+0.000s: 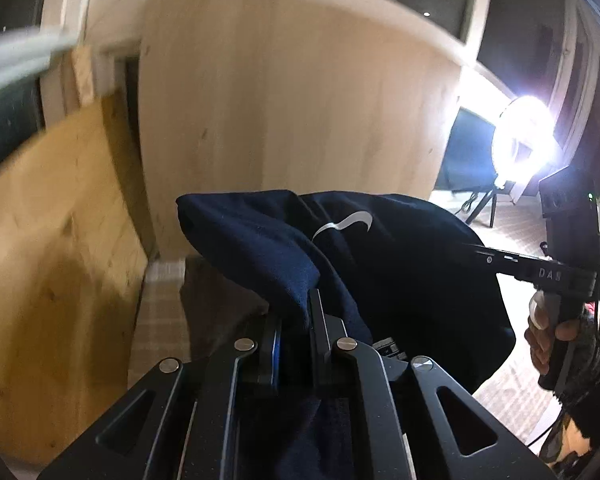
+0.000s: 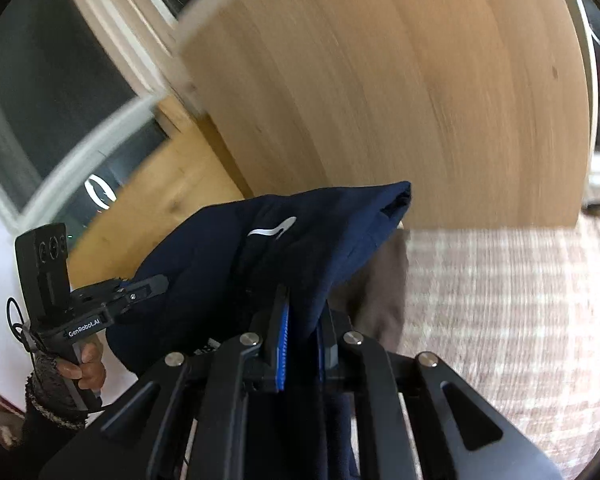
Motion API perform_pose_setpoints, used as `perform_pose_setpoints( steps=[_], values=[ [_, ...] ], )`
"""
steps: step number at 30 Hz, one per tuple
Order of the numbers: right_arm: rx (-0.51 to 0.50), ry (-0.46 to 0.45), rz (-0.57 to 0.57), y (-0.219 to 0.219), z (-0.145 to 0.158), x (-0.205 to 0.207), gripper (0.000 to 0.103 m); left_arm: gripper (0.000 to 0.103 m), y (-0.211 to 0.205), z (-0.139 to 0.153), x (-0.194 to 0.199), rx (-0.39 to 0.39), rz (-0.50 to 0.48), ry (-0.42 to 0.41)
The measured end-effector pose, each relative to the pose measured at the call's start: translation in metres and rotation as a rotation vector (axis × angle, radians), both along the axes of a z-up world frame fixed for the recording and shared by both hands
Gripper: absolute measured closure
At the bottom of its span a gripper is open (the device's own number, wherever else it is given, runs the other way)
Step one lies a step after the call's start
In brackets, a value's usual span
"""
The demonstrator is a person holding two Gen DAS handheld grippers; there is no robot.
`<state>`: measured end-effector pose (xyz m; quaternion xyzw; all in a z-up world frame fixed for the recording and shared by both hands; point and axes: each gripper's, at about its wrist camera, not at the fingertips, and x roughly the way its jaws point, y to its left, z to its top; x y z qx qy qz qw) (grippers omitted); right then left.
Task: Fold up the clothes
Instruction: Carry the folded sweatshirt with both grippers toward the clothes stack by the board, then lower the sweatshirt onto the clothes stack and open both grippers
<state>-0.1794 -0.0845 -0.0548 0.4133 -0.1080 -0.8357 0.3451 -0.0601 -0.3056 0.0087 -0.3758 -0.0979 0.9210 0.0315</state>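
Navy garment [image 1: 268, 240] hangs between our two claws, left claw [image 1: 296, 320] and right claw [image 2: 304, 320] each clamped on an edge, wooden desk [image 1: 284, 92] lying ahead at upper centre.

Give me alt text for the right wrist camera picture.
The right gripper, jaws shut, pinches a dark navy garment with a white logo, held up before a wooden panel. At left, a hand holds the left gripper, also at the cloth.
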Motion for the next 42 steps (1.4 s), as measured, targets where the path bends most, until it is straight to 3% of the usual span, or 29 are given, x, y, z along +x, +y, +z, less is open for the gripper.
perform_pose_setpoints(
  steps=[4, 8, 13, 20, 26, 32, 35, 40, 42],
  values=[
    [0.049, -0.090, -0.030, 0.001, -0.049, -0.001, 0.093, 0.094, -0.028, -0.072, -0.001, 0.064, 0.022, -0.101],
    [0.039, -0.117, -0.035, 0.007, -0.064, -0.008, 0.092, 0.094, -0.052, -0.098, 0.005, 0.192, 0.025, -0.090],
    [0.135, -0.079, 0.002, 0.008, -0.050, 0.004, 0.086, 0.090, -0.047, -0.097, 0.013, 0.147, 0.001, -0.079],
    [0.176, 0.066, -0.070, 0.030, -0.009, 0.017, 0.085, 0.091, -0.053, -0.072, 0.037, 0.042, 0.083, -0.043],
    [0.227, 0.177, -0.023, -0.007, 0.006, -0.002, 0.085, 0.093, -0.045, -0.035, 0.031, -0.056, 0.124, 0.035],
    [0.302, 0.098, -0.030, -0.032, -0.029, -0.031, 0.085, 0.092, -0.027, -0.055, -0.024, -0.048, 0.066, -0.055],
    [0.287, 0.071, -0.025, -0.024, -0.040, -0.032, 0.084, 0.091, -0.024, -0.079, -0.041, -0.107, 0.071, -0.124],
    [0.276, 0.076, -0.052, -0.005, -0.026, -0.027, 0.084, 0.087, -0.022, -0.090, -0.043, -0.146, 0.076, -0.143],
    [0.267, 0.084, -0.064, 0.003, -0.016, -0.022, 0.084, 0.078, -0.019, -0.087, -0.043, -0.184, 0.094, -0.147]
  ],
)
